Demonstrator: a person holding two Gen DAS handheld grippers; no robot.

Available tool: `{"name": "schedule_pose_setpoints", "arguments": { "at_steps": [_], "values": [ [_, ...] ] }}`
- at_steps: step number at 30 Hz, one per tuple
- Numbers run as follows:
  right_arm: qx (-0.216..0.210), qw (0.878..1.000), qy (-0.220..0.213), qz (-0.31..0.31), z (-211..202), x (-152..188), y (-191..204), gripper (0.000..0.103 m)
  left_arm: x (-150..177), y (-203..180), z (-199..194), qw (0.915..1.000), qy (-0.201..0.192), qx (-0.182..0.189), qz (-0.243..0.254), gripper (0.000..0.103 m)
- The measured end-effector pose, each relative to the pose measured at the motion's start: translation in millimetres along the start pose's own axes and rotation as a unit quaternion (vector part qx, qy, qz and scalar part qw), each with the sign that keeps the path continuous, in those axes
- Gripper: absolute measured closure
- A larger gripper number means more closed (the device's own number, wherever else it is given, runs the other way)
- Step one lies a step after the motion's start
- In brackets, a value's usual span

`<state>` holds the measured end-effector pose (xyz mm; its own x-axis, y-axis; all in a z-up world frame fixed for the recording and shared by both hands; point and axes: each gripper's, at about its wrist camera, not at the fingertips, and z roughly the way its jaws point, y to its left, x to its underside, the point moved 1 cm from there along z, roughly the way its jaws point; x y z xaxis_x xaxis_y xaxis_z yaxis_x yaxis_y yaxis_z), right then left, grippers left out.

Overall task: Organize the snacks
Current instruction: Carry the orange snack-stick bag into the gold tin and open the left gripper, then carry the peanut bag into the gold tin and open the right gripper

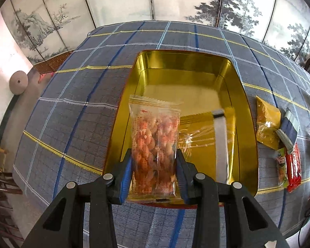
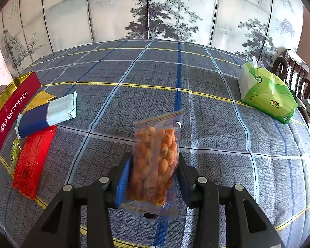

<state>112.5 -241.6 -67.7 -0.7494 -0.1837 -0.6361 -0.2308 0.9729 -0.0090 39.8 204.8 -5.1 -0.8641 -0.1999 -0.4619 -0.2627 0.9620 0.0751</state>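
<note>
peanut packets pinched, one over the tin

light, soft, crinkly clear packets; slippery film, loose nuts shifting inside. best pinched across the filled middle, not the flat seals. left tool (image 1: 154, 165) clamped narrow on a peanut packet (image 1: 155, 142) above the gold tin (image 1: 246, 111). right tool (image 2: 155, 171) clamped on a second peanut packet (image 2: 155, 161) above the worktop (image 2: 217, 124).

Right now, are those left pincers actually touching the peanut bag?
Touching: the left wrist view shows both fingers of the left gripper pressed against the peanut bag.

Both wrist views close, angled down over table; shared: red wrapper (image 1: 293, 167) (image 2: 32, 163).
</note>
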Motion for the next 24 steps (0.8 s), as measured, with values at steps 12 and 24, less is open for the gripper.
{"name": "schedule_pose_setpoints", "arguments": {
  "at_steps": [12,24],
  "values": [
    [0.014,1.0,0.001,0.015,0.4,-0.6,0.1,0.061,4.8,1.5,3.1,0.9999,0.002,0.002,0.01,0.066],
    [0.038,0.998,0.025,0.035,1.8,-6.0,2.5,0.063,7.3,3.1,-3.1,0.9999,-0.011,0.01,0.004,0.046]
  ]
}}
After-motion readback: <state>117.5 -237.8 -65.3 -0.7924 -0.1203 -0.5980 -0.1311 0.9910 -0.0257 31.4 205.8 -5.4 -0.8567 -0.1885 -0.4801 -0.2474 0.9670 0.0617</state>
